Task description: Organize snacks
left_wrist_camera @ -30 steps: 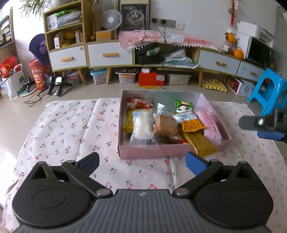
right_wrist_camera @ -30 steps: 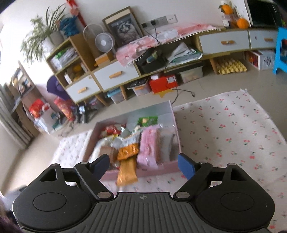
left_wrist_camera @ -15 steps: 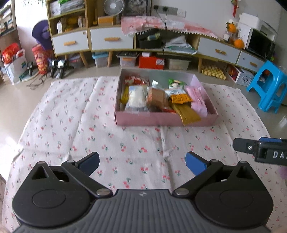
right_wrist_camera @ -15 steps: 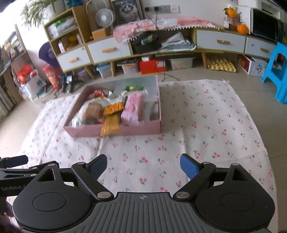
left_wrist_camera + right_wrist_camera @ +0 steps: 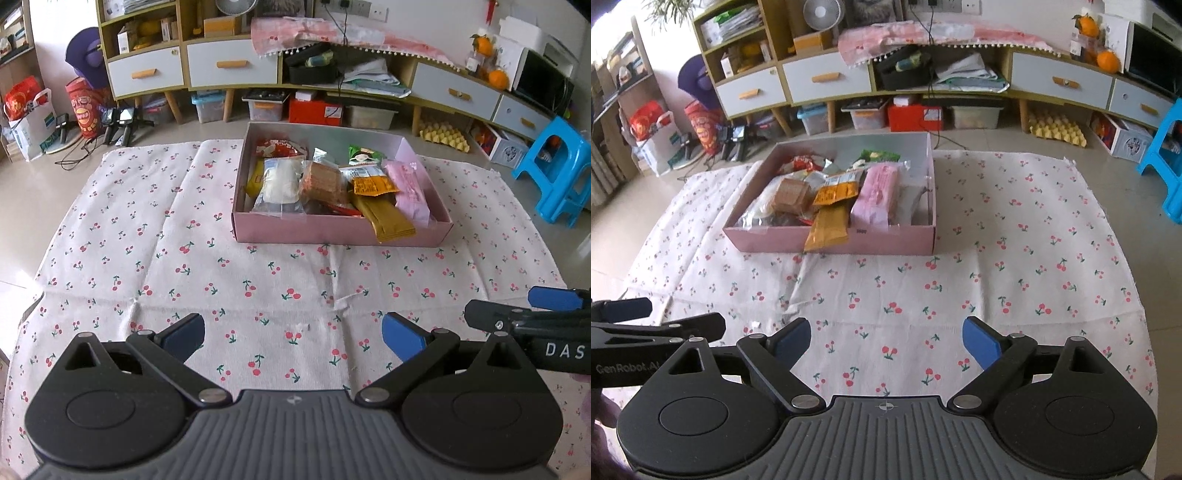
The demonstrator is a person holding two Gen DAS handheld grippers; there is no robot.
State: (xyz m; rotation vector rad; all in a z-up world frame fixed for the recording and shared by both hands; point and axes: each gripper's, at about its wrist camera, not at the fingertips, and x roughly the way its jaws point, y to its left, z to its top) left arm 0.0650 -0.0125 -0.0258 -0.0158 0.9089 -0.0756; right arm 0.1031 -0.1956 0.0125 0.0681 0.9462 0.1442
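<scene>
A box (image 5: pixel 341 230) sits on a cloth (image 5: pixel 147 258) spread over the floor, toward the cloth's far edge. Snack packets (image 5: pixel 321 181) lie packed inside it, side by side; one long packet (image 5: pixel 388 218) near the right pokes over the near wall. The left gripper (image 5: pixel 291 334) and right gripper (image 5: pixel 884 341) hang over the cloth's near part, well apart from the box, right beside left. Far behind the box, cabinets (image 5: pixel 229 68) line the wall, with bins (image 5: pixel 264 107) underneath. A stool (image 5: pixel 554 170) stands off the cloth at far right.

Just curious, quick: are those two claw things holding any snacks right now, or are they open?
Left gripper: open, holding nothing.
Right gripper: open, holding nothing; its jaws have just been opening.
</scene>
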